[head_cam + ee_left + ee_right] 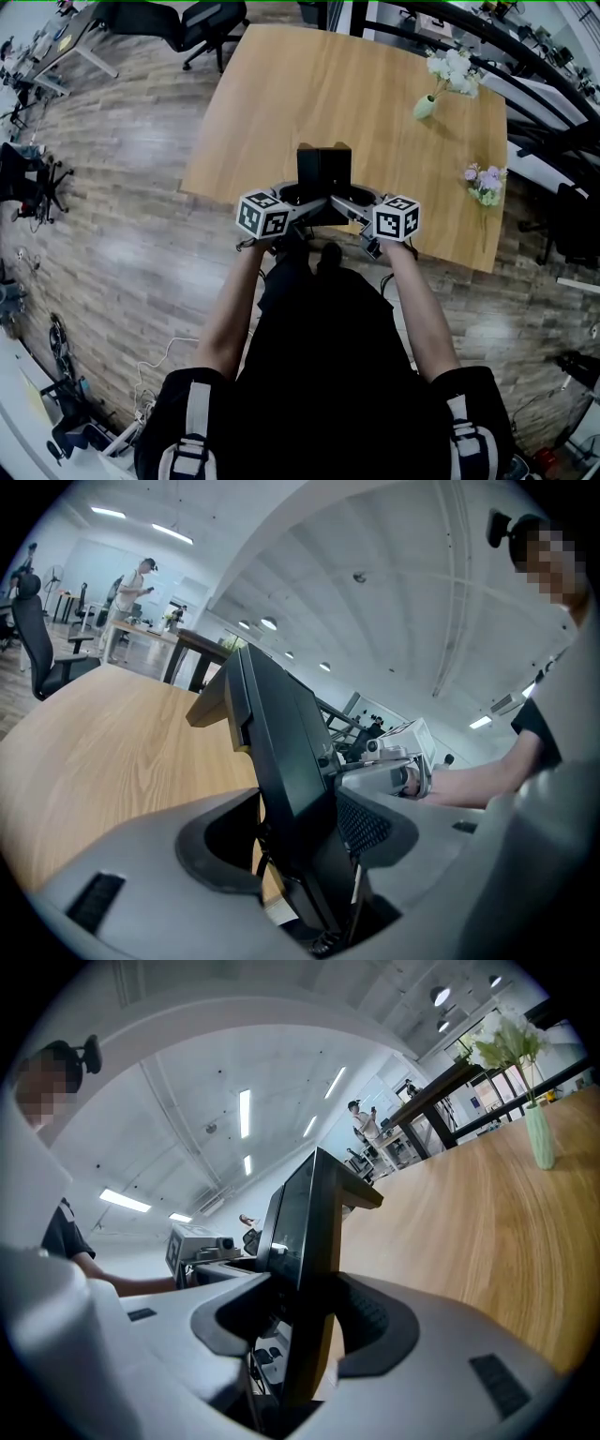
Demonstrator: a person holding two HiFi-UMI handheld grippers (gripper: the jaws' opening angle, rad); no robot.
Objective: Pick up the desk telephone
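Telephone (323, 169) clamped both sides: left gripper (300, 841), right gripper (307, 1321) pinching it.

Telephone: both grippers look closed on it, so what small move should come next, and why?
Probably a short, level lift straight up with both grippers together. The left gripper and right gripper each have jaws shut on one side of the telephone, at the near edge of the table; whether it has left the wood cannot be told.
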